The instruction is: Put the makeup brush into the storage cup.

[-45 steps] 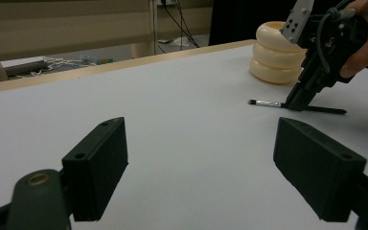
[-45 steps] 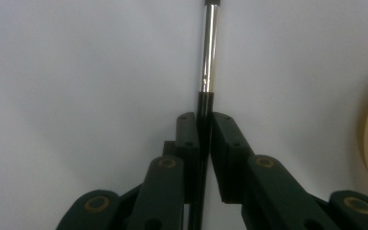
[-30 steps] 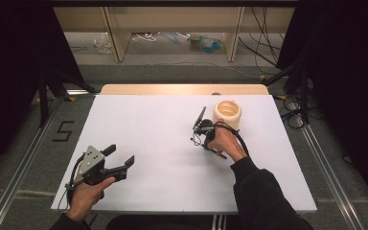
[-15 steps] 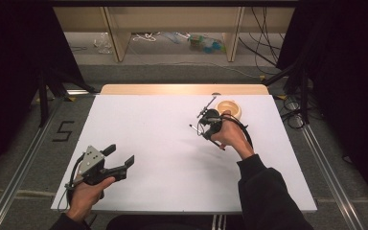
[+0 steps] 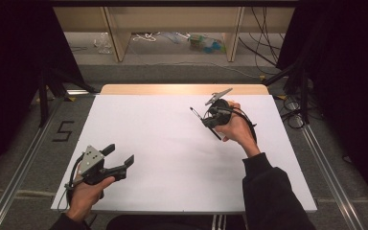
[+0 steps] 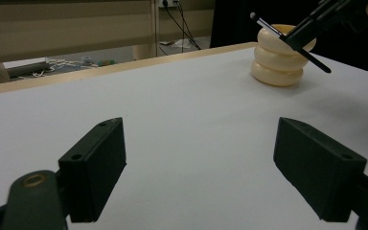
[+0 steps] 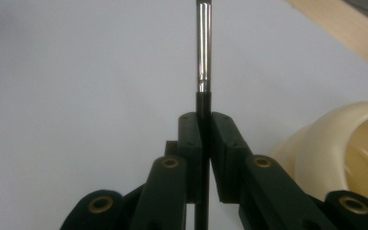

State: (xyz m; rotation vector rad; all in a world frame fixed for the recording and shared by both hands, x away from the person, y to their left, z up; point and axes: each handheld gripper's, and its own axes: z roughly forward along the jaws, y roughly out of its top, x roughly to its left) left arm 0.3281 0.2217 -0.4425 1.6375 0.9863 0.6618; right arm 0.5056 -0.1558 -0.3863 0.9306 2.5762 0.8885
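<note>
Right claw point(image 7: 204, 136) pinching slim black brush point(image 7: 203, 52), cream holder point(image 7: 350, 153) just beside.

Right gripper point(image 7: 204, 139) rising from bottom centre of frame, two black jaws pressed flat against a thin dark rod between them. Rod identified as a brush point(image 7: 204, 57): black shaft running up through the jaws, then a shiny metal ferrule continuing straight to the top edge of the frame, tip cut off there. Shaft also visible below the pads, down to the bottom edge. Brass-coloured pivot pins on the linkage at lower left and lower right. Cream ribbed holder point(image 7: 345, 153) at right edge, lower half, open mouth partly seen. White table surface point(image 7: 76, 72) behind everything; wooden edge strip point(image 7: 345, 28) in the upper right corner.
</note>
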